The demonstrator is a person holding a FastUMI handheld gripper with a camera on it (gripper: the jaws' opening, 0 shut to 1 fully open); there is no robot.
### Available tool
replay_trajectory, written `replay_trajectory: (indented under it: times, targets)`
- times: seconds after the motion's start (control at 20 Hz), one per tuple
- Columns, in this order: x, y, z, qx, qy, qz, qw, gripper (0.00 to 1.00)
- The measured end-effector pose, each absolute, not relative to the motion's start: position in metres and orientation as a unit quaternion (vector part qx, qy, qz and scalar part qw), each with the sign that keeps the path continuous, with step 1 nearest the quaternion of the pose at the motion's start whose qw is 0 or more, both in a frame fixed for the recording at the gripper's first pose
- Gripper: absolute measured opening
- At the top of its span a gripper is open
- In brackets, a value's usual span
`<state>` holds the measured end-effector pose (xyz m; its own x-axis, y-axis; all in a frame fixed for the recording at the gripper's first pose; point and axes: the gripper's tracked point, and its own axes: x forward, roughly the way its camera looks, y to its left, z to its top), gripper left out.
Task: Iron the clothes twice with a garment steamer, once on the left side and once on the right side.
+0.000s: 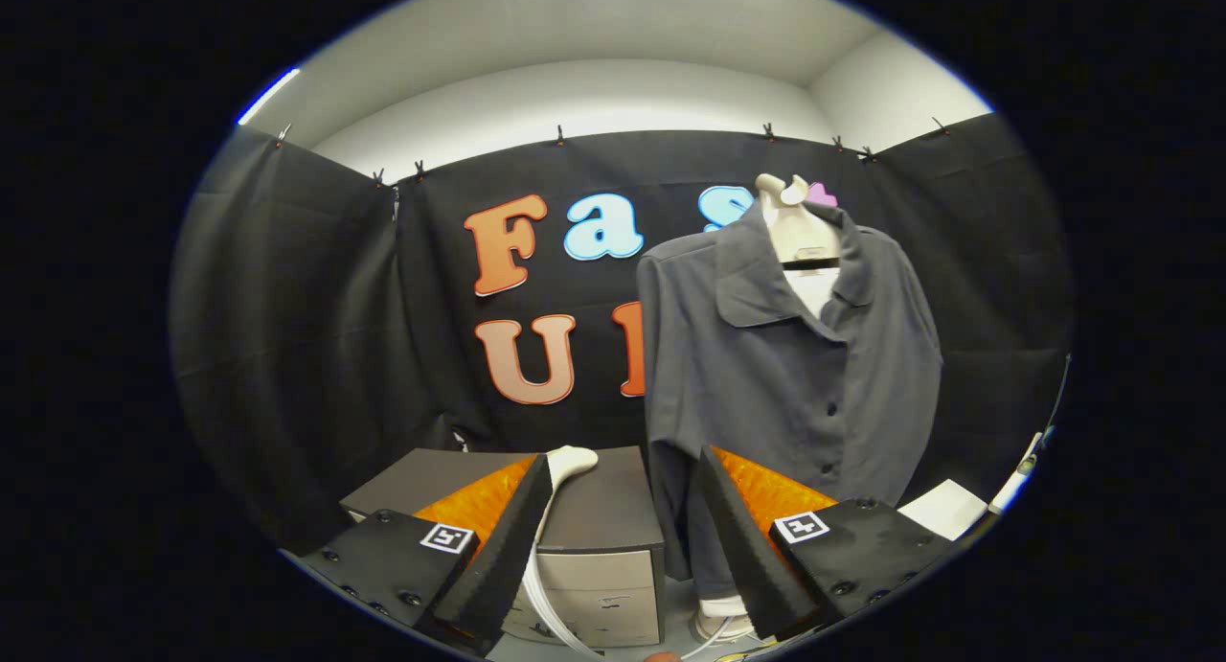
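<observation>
hand-held gripper (623, 547) at bottom centre, fingers spread wide, nothing between them. In the gap just ahead: garment steamer (567, 466), pale head at the top, white hose (538, 585) dropping down and curving under the fingers. Steamer sits against a grey cabinet (603, 537); how it's mounted is hard to make out, left finger covers part of it. Head points up, long axis roughly vertical. Shirt (785, 384), dark grey, buttoned, hangs on a mannequin form (800, 226) right of centre, beyond the right finger; long axis vertical, front faces camera. Its lower hem is hidden behind the right finger. Open room left of the shirt, above the cabinet. White sheet (943, 509) at lower right, partly cut off.
</observation>
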<state>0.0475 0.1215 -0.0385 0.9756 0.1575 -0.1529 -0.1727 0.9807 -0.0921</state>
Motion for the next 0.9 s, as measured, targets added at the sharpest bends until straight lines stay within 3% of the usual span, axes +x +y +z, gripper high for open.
replay_trajectory:
  times: [0.35,0.9]
  targets:
    - [0.086,0.173,-0.061,-0.065,0.118,0.112,0.985,0.98]
    - [0.200,0.205,-0.158,-0.083,0.257,0.077,0.960,0.99]
